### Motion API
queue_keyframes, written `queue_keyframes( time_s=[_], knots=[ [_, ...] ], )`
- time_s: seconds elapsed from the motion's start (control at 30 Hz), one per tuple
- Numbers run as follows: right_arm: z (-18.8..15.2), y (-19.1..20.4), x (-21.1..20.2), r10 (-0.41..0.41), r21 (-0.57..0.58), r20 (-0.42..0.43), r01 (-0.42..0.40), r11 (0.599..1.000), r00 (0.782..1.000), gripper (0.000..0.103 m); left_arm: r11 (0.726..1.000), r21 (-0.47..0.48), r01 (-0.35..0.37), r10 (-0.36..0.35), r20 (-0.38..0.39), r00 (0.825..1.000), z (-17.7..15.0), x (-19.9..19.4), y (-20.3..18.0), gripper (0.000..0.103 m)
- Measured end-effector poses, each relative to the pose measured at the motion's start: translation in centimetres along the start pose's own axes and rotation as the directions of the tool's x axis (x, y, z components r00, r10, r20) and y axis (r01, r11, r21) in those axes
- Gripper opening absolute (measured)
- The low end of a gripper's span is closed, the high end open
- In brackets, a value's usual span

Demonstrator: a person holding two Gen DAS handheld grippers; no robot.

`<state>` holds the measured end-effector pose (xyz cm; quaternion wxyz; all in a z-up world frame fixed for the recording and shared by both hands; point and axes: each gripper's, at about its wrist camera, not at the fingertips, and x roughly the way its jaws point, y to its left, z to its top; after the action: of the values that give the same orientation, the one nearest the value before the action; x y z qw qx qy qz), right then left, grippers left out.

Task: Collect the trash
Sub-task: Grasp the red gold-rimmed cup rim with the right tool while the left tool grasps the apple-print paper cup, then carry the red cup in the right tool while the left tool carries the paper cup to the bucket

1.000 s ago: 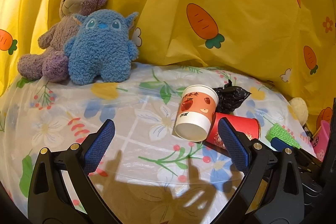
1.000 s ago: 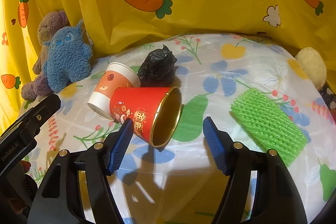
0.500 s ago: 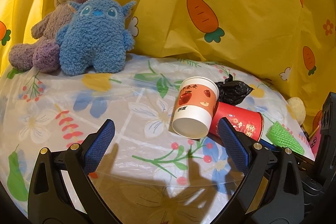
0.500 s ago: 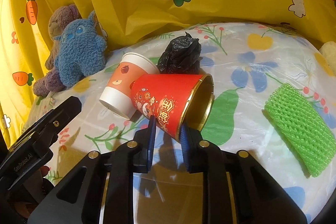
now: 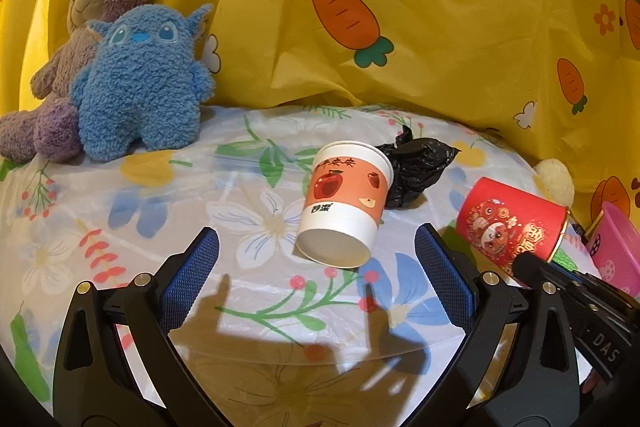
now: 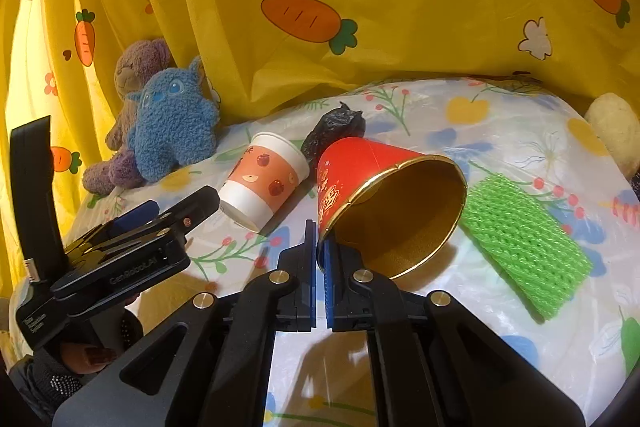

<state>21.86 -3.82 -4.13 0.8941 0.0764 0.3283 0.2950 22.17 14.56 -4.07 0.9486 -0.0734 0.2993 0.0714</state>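
Right fingers [image 6: 320, 247] pinching red cup [image 6: 384, 203] rim, left fingers [image 5: 316, 267] spread before orange-white cup [image 5: 344, 203]

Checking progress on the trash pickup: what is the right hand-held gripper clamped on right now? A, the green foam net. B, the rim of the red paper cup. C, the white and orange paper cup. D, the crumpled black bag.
B: the right hand-held gripper has its blue pads closed on the gold-edged rim of the red paper cup, while the white and orange paper cup, green foam net and black bag lie untouched.
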Motion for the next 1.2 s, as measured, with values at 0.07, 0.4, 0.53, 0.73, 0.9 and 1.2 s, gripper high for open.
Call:
queue_keyframes(
  time_s=[0.07, 0.4, 0.53, 0.73, 0.9, 1.2],
  knots=[
    [0.0, -0.5, -0.7, -0.003, 0.014, 0.011, 0.003, 1.000, 1.000, 0.004, 1.000, 0.017, 0.014, -0.014, -0.015, 1.000, 0.2, 0.7, -0.5, 0.097],
    [-0.5, -2.5, -2.8, -0.012, 0.043, 0.030, 0.011, 0.999, 0.999, 0.004, 0.999, 0.028, 0.044, -0.041, -0.102, 0.994, 1.2, 5.1, -0.9, 0.087],
    [-0.8, -3.1, -3.8, -0.016, 0.048, 0.041, 0.014, 0.999, 0.999, 0.004, 0.998, 0.020, 0.060, -0.056, -0.156, 0.986, 1.2, 6.3, -0.9, 0.069],
    [-1.3, -3.3, -4.3, -0.029, 0.049, 0.040, 0.027, 0.998, 0.999, 0.004, 0.997, 0.008, 0.075, -0.073, -0.162, 0.984, 1.1, 6.5, -0.9, 0.058],
    [-1.5, -3.1, -4.7, -0.038, 0.048, 0.042, 0.036, 0.998, 0.998, 0.004, 0.997, 0.045, 0.060, -0.055, -0.122, 0.991, 1.0, 5.1, -1.7, 0.057],
    [-1.6, -3.2, -6.2, -0.039, 0.046, 0.067, 0.036, 0.998, 0.997, 0.004, 0.993, 0.077, 0.091, -0.088, -0.046, 0.995, 1.3, 0.5, -3.5, 0.057]
  ],
)
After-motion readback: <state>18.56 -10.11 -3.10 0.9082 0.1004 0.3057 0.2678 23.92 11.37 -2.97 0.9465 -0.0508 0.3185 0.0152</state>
